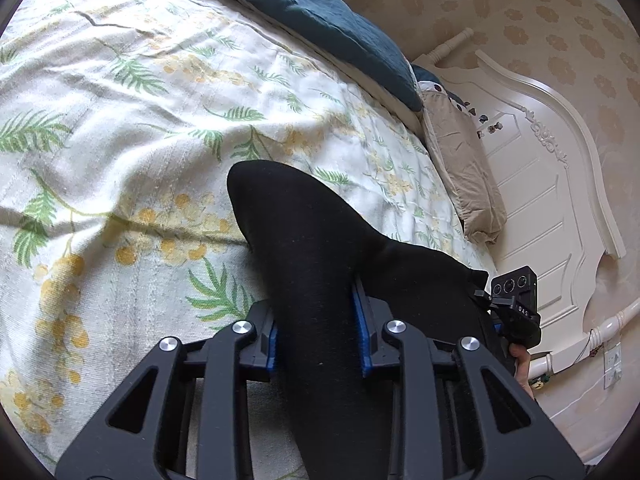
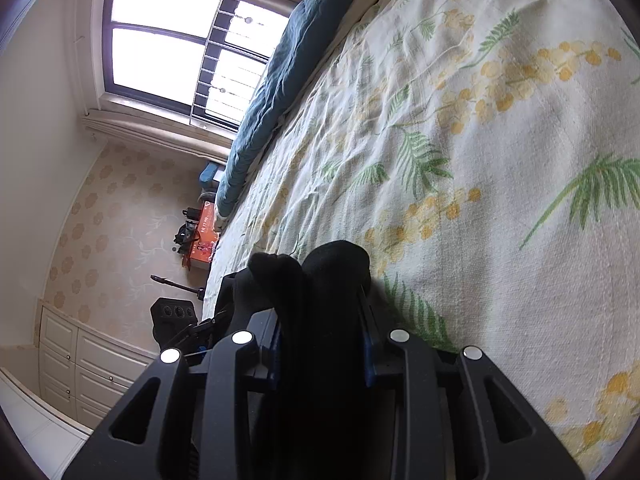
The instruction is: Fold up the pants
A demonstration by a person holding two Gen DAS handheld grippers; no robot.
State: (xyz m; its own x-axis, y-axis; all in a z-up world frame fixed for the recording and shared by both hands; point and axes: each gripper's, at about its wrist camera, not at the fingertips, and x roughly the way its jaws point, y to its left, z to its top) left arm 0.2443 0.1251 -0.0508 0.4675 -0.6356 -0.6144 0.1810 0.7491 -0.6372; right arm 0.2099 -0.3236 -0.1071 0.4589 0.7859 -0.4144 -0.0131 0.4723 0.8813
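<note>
The black pants [image 1: 312, 240] hang bunched between both grippers above the floral bedspread [image 1: 120, 120]. My left gripper [image 1: 318, 332] is shut on a thick fold of the pants, blue pads pressed on each side. The right gripper [image 1: 516, 312] shows at the right of the left wrist view, holding the other end. In the right wrist view my right gripper [image 2: 324, 344] is shut on a bunch of the pants [image 2: 328, 272], which bulge out ahead of the fingers. The left gripper [image 2: 176, 316] shows at its lower left.
A dark teal duvet [image 1: 320, 12] lies along the far side of the bed. A beige pillow [image 1: 464, 172] rests by the white headboard [image 1: 552, 184]. A window [image 2: 168, 44], white drawers [image 2: 80, 360] and an orange box [image 2: 204, 236] are beyond the bed.
</note>
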